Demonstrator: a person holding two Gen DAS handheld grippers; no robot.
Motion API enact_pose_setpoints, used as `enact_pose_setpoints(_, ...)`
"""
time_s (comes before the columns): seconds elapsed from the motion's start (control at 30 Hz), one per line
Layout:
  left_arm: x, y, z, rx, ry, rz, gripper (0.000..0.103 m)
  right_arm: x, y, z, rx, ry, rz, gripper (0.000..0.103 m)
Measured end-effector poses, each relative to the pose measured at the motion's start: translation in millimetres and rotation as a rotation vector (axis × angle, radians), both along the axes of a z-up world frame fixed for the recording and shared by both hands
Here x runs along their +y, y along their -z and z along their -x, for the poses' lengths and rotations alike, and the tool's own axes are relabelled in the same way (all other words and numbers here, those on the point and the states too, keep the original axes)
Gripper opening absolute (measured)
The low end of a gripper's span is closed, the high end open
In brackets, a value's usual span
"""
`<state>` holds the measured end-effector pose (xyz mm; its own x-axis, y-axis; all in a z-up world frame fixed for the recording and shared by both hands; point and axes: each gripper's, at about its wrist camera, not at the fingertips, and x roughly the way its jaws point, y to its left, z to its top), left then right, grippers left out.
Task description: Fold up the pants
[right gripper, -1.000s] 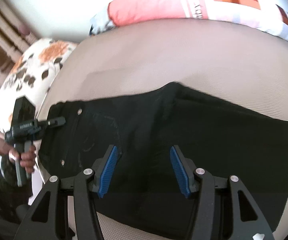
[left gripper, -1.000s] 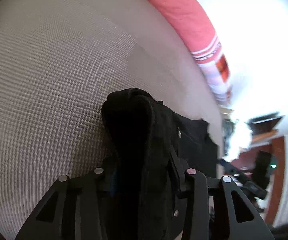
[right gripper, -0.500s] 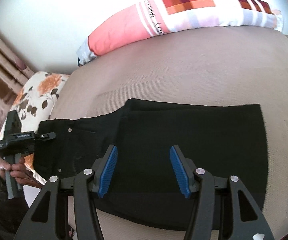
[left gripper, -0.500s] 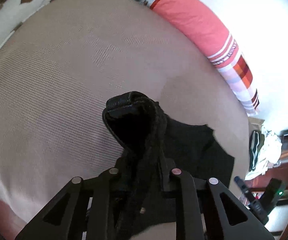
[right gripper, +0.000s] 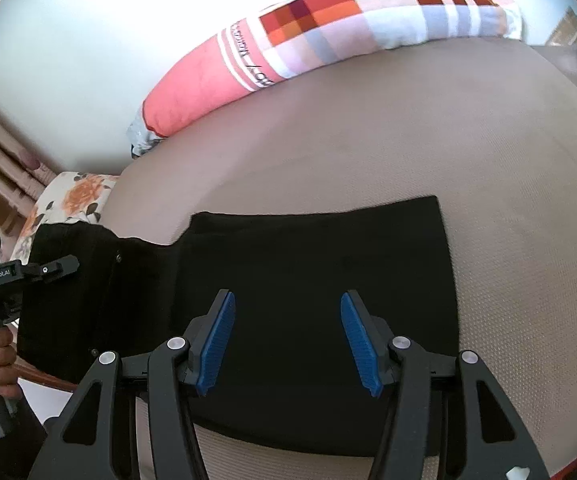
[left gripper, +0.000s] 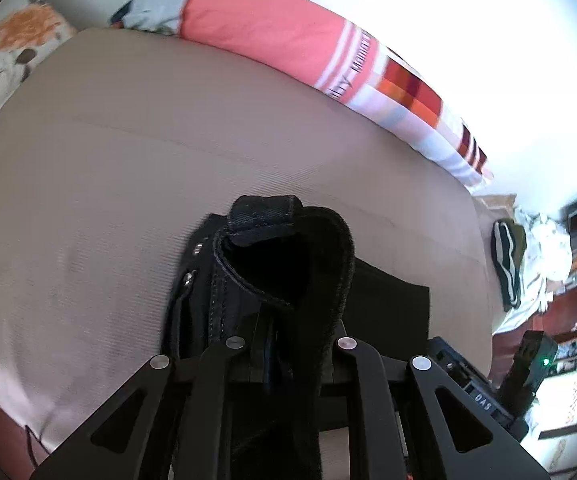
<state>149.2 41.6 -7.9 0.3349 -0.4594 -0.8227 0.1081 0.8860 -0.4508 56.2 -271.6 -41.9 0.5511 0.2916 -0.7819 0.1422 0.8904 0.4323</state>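
Note:
Black pants [right gripper: 312, 264] lie on a beige bed [right gripper: 508, 168], legs doubled into a flat rectangle. My left gripper [left gripper: 284, 344] is shut on the waistband end of the pants [left gripper: 288, 256], which bunches up between its fingers and is raised off the bed. It also shows in the right wrist view [right gripper: 54, 269] at the left, holding that end. My right gripper [right gripper: 286, 340] is open and empty, blue pads apart, hovering above the folded leg part.
A long pink and checked pillow [right gripper: 288, 44] lies along the far edge by the white wall. A floral pillow [right gripper: 72, 200] is at the left. Clothes [left gripper: 528, 264] are piled beyond the bed's right end, with dark furniture there.
My left gripper has lifted the waistband end and swung it round toward the pillow side. My right gripper has drawn back and up from the pants, staying open.

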Motion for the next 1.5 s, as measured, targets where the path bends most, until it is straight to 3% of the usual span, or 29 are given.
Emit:
enact_pose_setpoints(0.33, -80.3, 8.6, 3.2, -0.006, 0.083, -0.005, 0.014, -16.5, 16.4, 12.0, 0.014, 0.016, -0.012, 0.053)
enact_pose_setpoints(0.47, -104.6, 25.5, 4.9, 0.030, 0.111, 0.001, 0.014, -19.0, 21.3, 12.7, 0.024, 0.015, 0.005, 0.053)
enact_pose_setpoints(0.67, -131.1, 51.8, 11.7, 0.029, 0.148, -0.062, 0.014, -24.5, 22.1, 15.5, 0.019, 0.026, 0.006, 0.053)
enact_pose_setpoints(0.9, -132.6, 65.0, 13.3, 0.043, 0.155, -0.039, 0.022, -30.3, 21.4, 16.4, 0.014, 0.045, -0.012, 0.053)
enact_pose_setpoints(1.0, -134.6, 63.2, 16.3, 0.026, 0.192, -0.030, 0.036, -31.4, 24.0, 16.1, 0.020, 0.045, -0.035, 0.053)
enact_pose_setpoints(1.03, -134.7, 62.1, 17.9, 0.023, 0.207, -0.014, 0.045, -32.0, 25.2, 15.9, 0.020, 0.045, -0.046, 0.053)
enact_pose_setpoints(1.17, -134.4, 46.6, 27.0, -0.028, 0.261, 0.044, 0.055, -34.7, 32.0, 14.6, 0.039, 0.047, -0.077, 0.053)
enact_pose_setpoints(1.37, -101.3, 19.1, 34.7, -0.181, 0.231, -0.043, 0.064, -42.5, 42.8, 13.5, 0.042, 0.030, -0.254, 0.055)
enact_pose_setpoints(1.5, -62.1, 25.6, 29.6, -0.179, 0.155, -0.115, 0.064, -35.2, 49.6, 6.7, 0.077, -0.022, -0.299, 0.056)
